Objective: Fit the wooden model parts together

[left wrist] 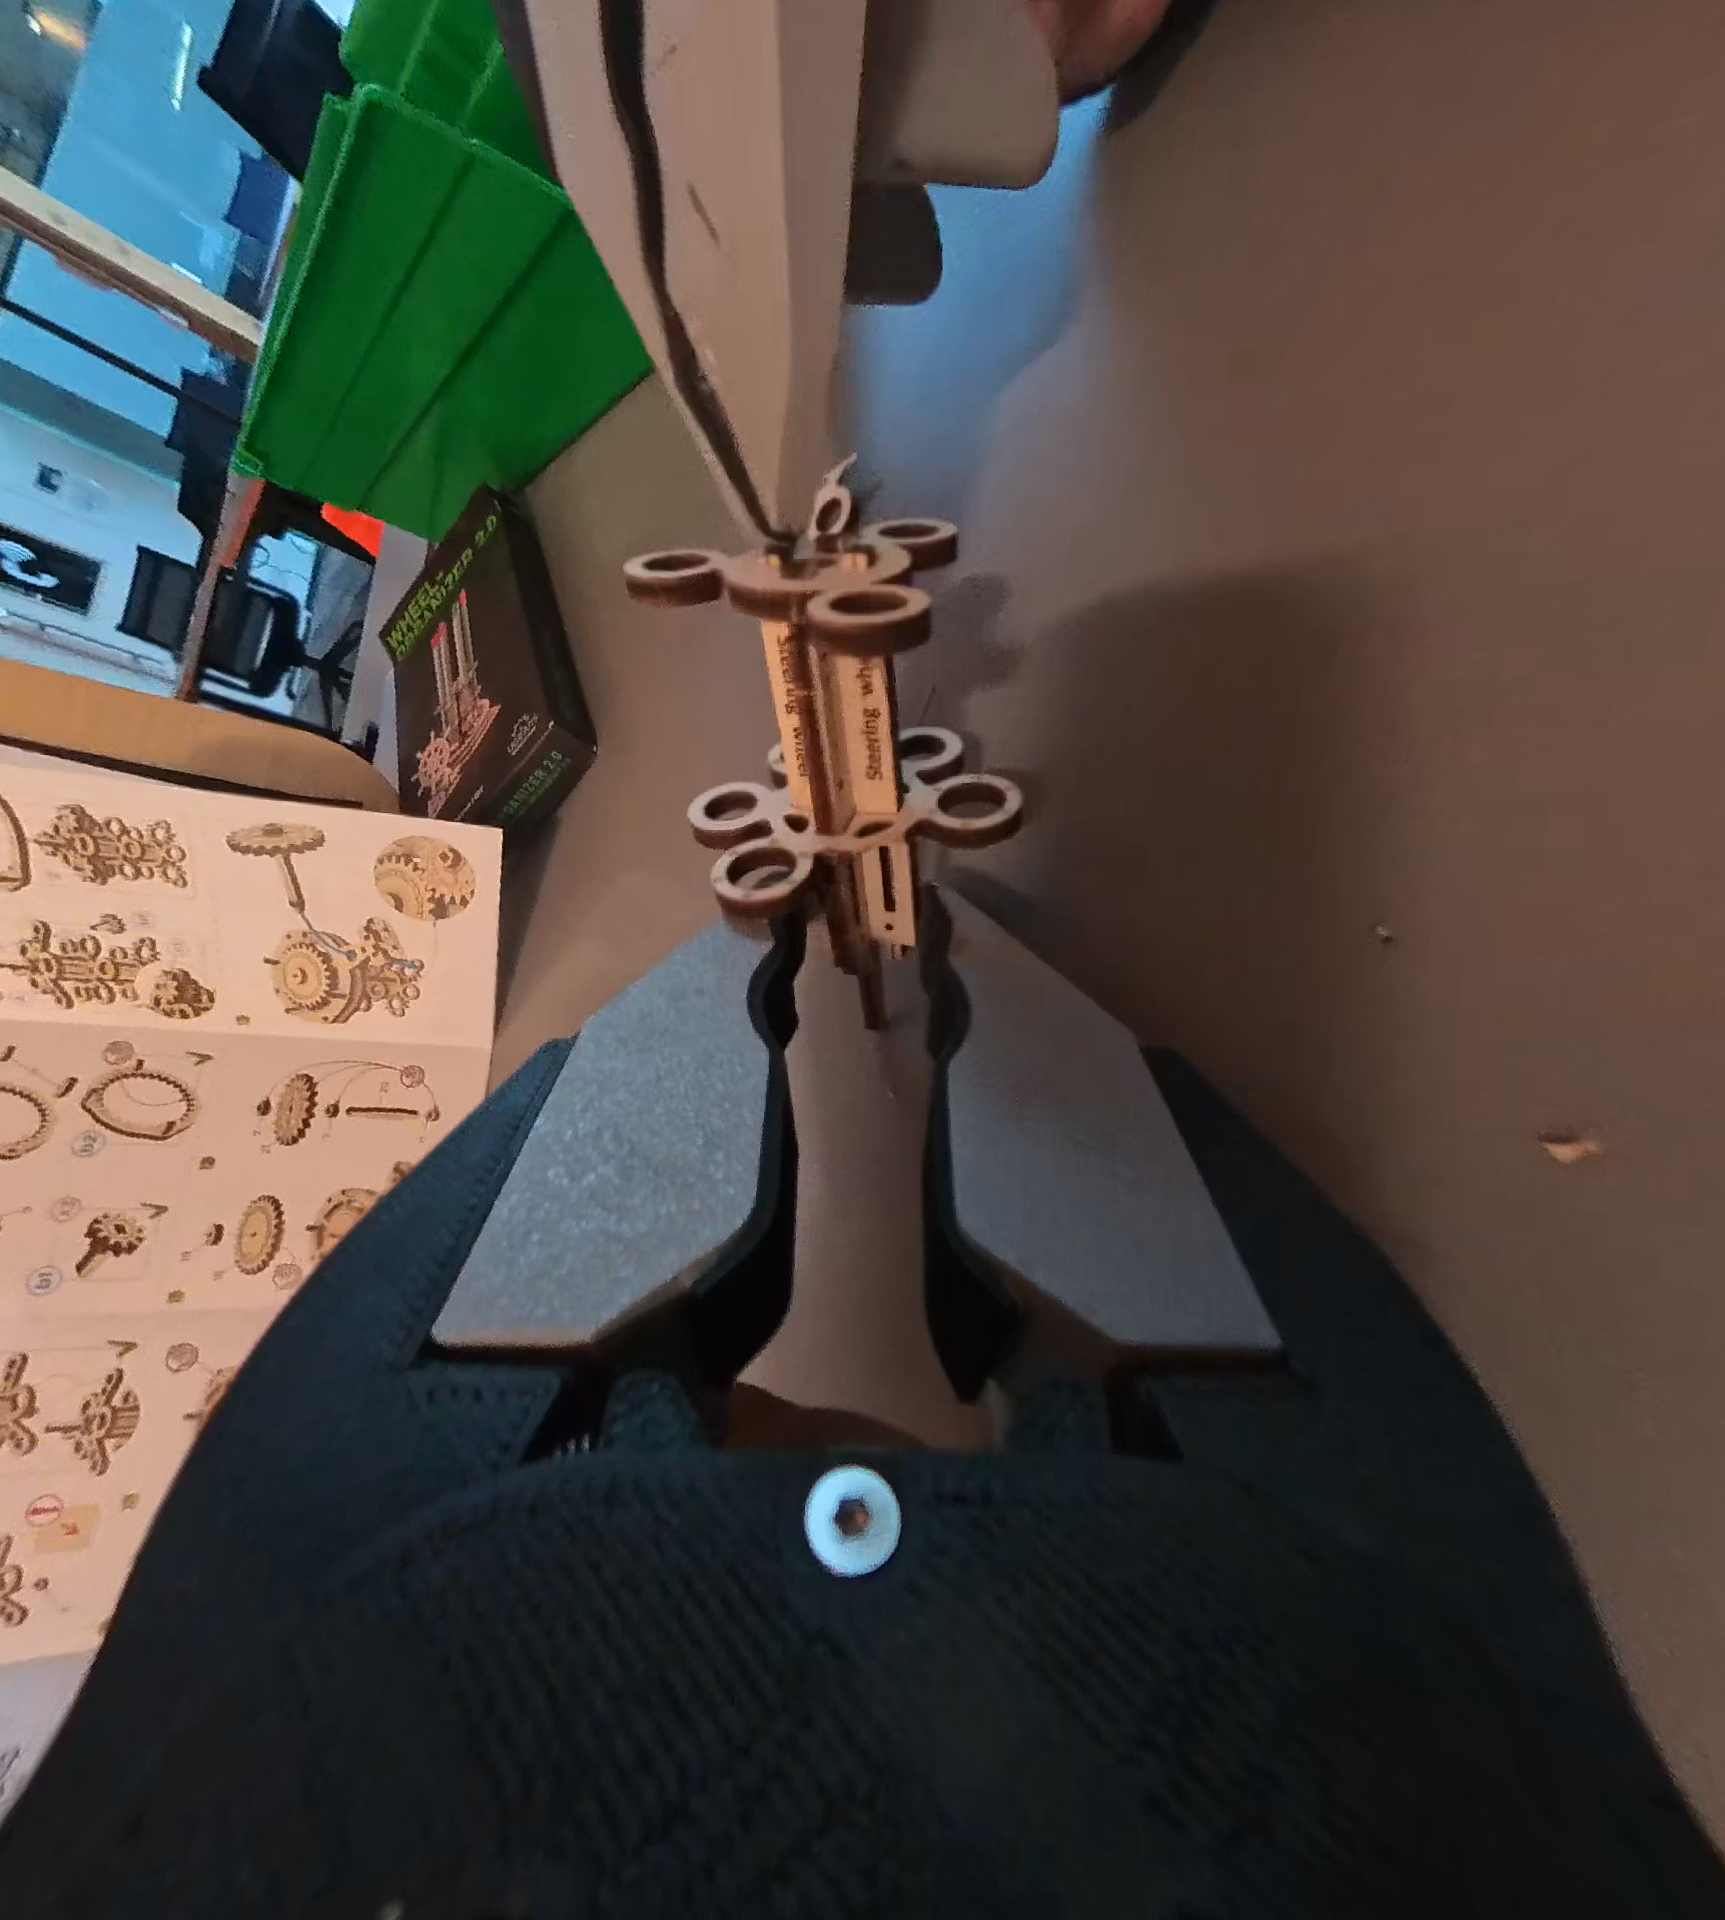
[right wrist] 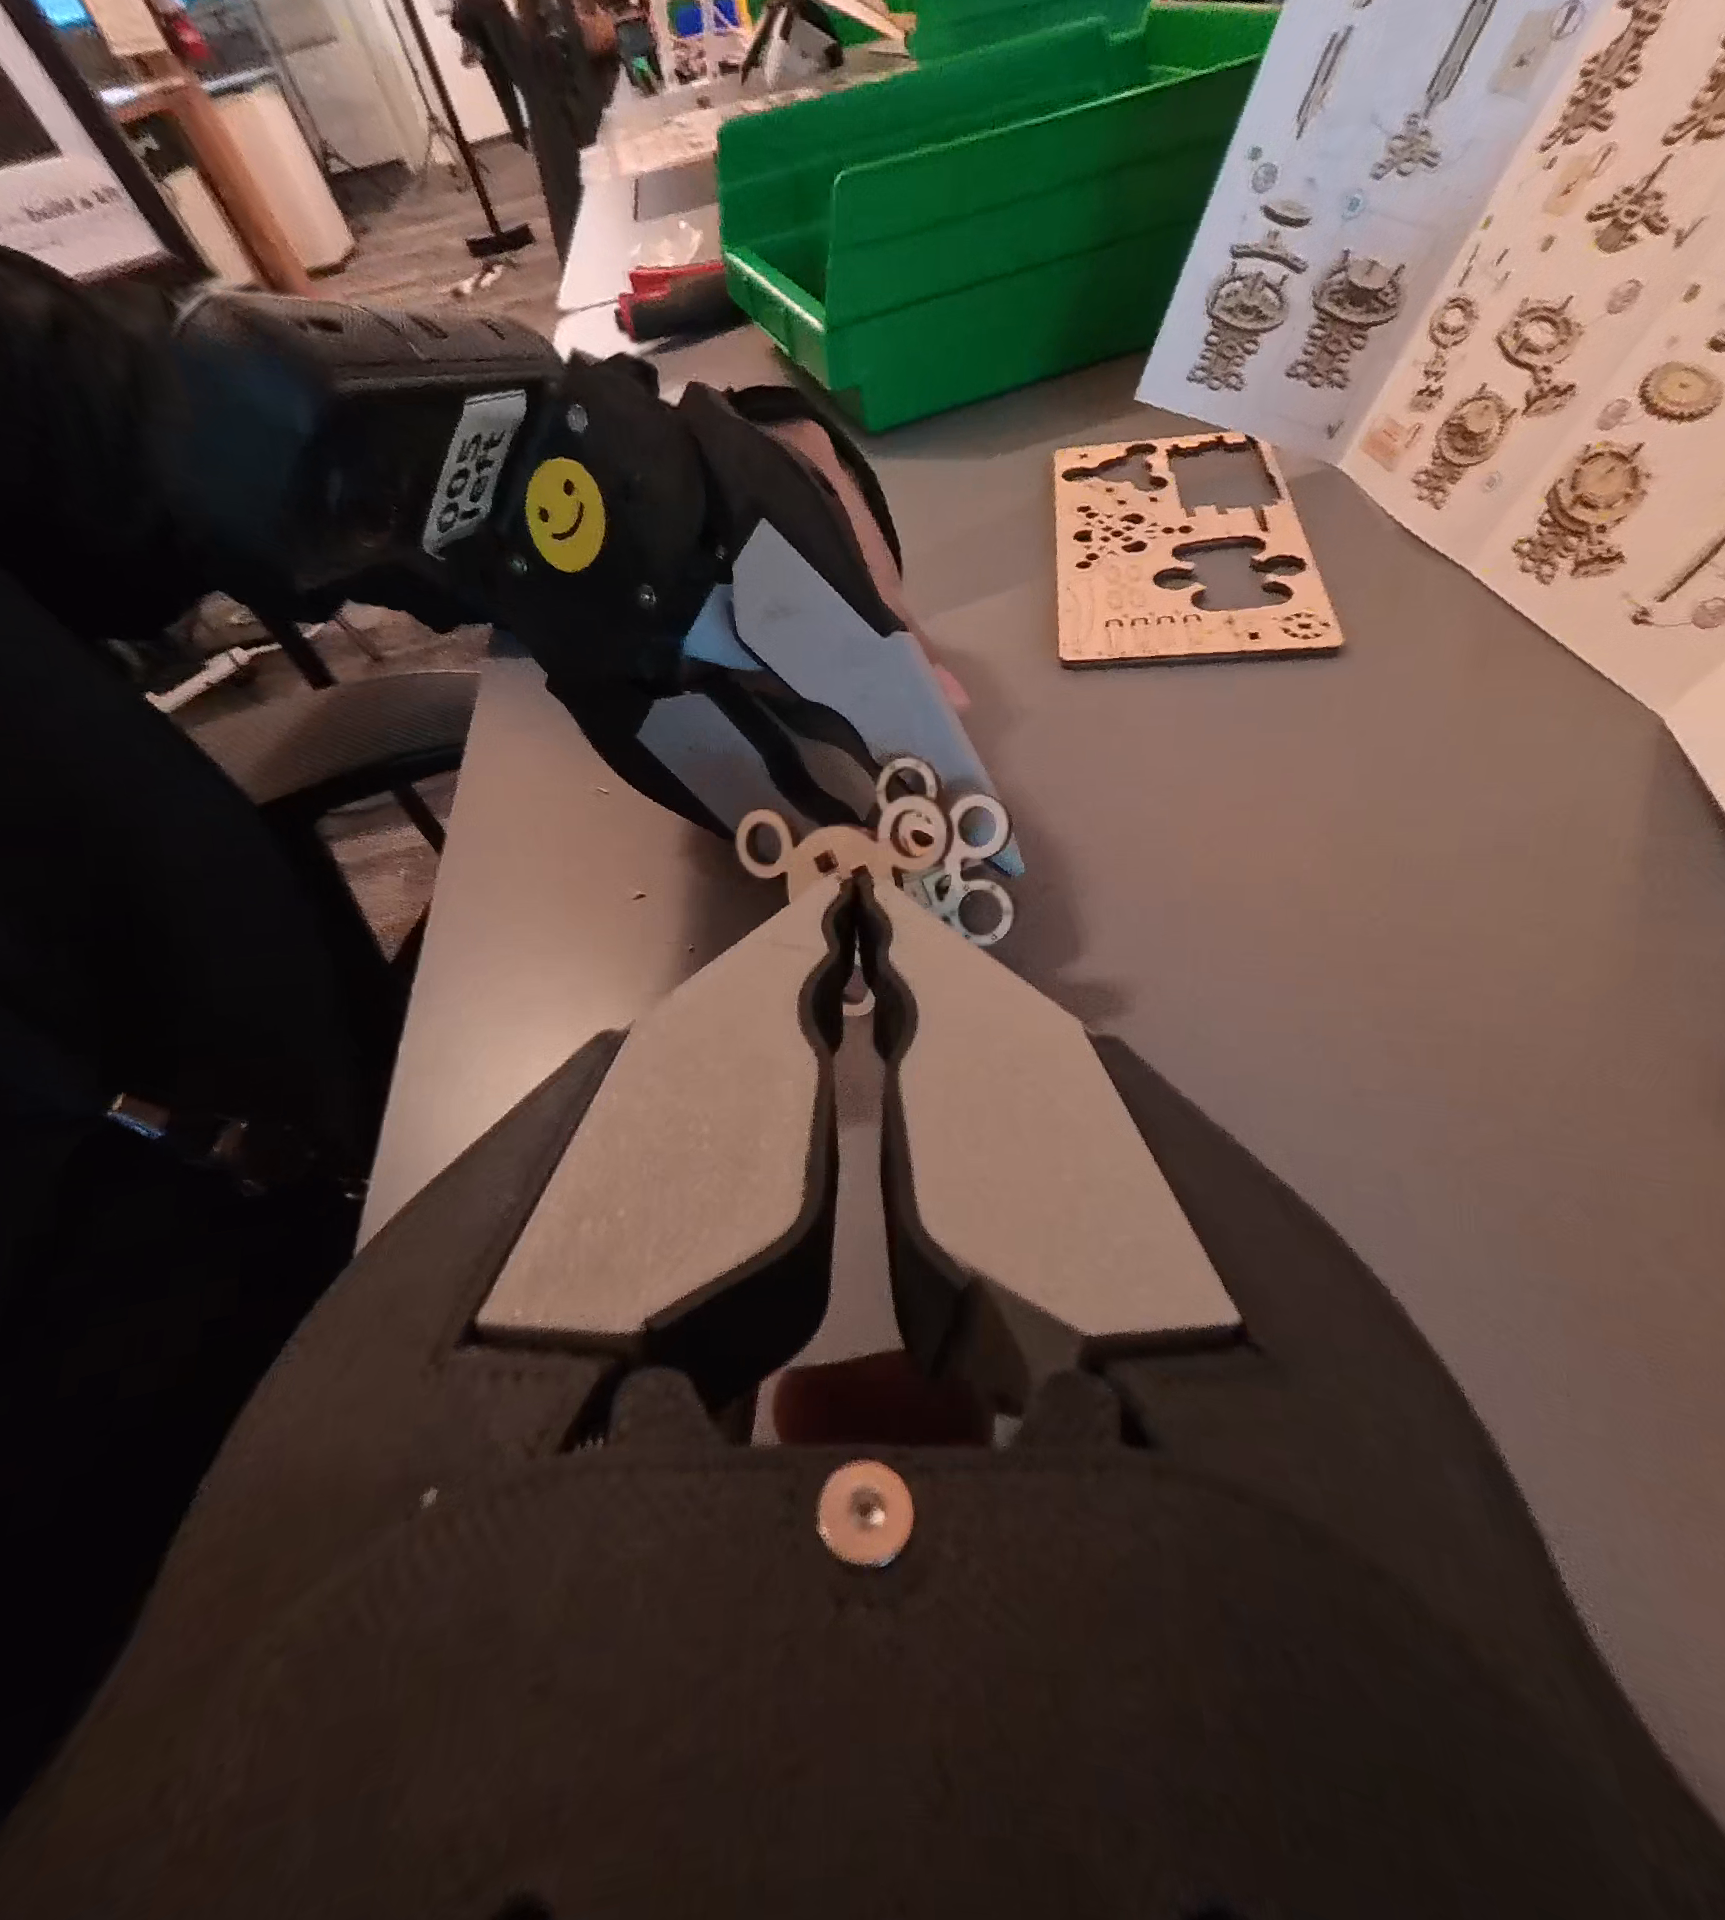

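The wooden model (left wrist: 842, 727) is a square column with two ringed plates, one at the top (left wrist: 796, 582) and one lower down (left wrist: 837, 831). My left gripper (left wrist: 863, 935) is shut on the column's lower end and holds it above the grey table (left wrist: 1357, 727). My right gripper (right wrist: 853, 888) is shut, its tips meeting at the middle of the top plate (right wrist: 837, 852). In the left wrist view its fingers (left wrist: 733, 260) come down onto that plate. In the right wrist view the left gripper's fingers (right wrist: 868, 665) reach in from the left behind the plates.
A folded instruction sheet (left wrist: 162, 1039) (right wrist: 1564, 364) lies on the table (right wrist: 1357, 935). A punched-out wooden sheet (right wrist: 1190, 551) lies next to it. Green bins (right wrist: 941, 229) (left wrist: 442, 312) and a dark kit box (left wrist: 484, 675) stand at the back. A person's dark sleeve (right wrist: 58, 727) is at the left. Left tips to right tips: about 6 centimetres.
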`<state>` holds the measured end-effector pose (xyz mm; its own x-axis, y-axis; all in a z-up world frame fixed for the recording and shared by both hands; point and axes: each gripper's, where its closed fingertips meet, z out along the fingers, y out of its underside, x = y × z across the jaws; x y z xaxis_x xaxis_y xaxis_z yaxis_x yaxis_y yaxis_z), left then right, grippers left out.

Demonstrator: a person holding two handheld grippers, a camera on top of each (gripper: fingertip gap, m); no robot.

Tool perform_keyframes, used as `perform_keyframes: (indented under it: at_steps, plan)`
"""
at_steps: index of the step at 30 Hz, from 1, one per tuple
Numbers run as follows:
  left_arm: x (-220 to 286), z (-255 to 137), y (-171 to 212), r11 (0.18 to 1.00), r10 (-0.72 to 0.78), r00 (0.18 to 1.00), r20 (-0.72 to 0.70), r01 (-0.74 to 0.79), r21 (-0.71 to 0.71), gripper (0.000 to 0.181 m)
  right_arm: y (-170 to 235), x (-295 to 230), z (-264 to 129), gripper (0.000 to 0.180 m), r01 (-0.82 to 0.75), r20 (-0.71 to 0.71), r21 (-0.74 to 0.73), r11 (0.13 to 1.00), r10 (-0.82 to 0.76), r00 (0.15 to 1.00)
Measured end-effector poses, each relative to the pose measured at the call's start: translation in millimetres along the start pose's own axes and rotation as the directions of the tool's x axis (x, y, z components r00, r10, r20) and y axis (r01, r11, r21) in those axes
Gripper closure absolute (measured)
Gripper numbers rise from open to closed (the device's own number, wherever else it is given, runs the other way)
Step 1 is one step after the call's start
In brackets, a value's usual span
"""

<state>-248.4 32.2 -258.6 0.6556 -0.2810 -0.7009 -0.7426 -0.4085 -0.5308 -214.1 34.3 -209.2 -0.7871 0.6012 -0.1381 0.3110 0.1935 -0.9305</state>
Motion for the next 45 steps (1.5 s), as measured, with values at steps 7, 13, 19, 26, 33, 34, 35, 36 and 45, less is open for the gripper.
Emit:
perform_keyframes:
  at_steps: [7, 13, 19, 26, 33, 34, 35, 36, 45]
  plan:
    - [0, 0, 1, 0.999, -0.032, 0.999, -0.024, 0.032, 0.003, 0.162, 11, 13, -5, 0.176, 0.037, -0.095, -0.077, 0.996, -0.044, 0.994]
    - [-1, 0, 2, 0.999, -0.035, 0.999, -0.021, 0.034, -0.014, 0.162, 4, 10, -8, 0.171, 0.010, -0.077, -0.041, 0.999, -0.013, 0.997]
    - [-2, 1, 3, 0.998, -0.045, 0.999, -0.007, 0.045, -0.037, 0.162, 9, 9, -3, 0.171, 0.042, -0.118, -0.074, 0.996, -0.051, 0.992]
    - [-3, 0, 4, 0.998, -0.005, 1.000, 0.016, 0.006, -0.066, 0.162, 12, 15, -3, 0.174, 0.047, -0.164, -0.092, 0.995, -0.062, 0.984]
    - [-3, 0, 5, 0.998, -0.009, 1.000, 0.024, 0.011, -0.065, 0.162, 11, 17, -2, 0.174, 0.020, -0.164, -0.072, 0.997, -0.031, 0.986]
    - [-3, 0, 5, 0.998, -0.014, 1.000, 0.026, 0.016, -0.064, 0.162, 10, 17, -2, 0.175, 0.022, -0.167, -0.068, 0.997, -0.033, 0.985]
    - [-3, 1, 5, 0.998, -0.015, 0.999, 0.030, 0.017, -0.064, 0.162, 10, 17, -2, 0.175, 0.023, -0.169, -0.066, 0.998, -0.034, 0.985]
    - [-3, 0, 5, 0.998, -0.009, 0.999, 0.033, 0.011, -0.066, 0.163, 10, 16, -2, 0.175, 0.020, -0.170, -0.064, 0.998, -0.031, 0.985]
    - [-2, 1, 4, 0.997, -0.006, 0.999, 0.034, 0.008, -0.071, 0.163, 10, 16, -2, 0.175, 0.038, -0.165, -0.084, 0.996, -0.051, 0.985]
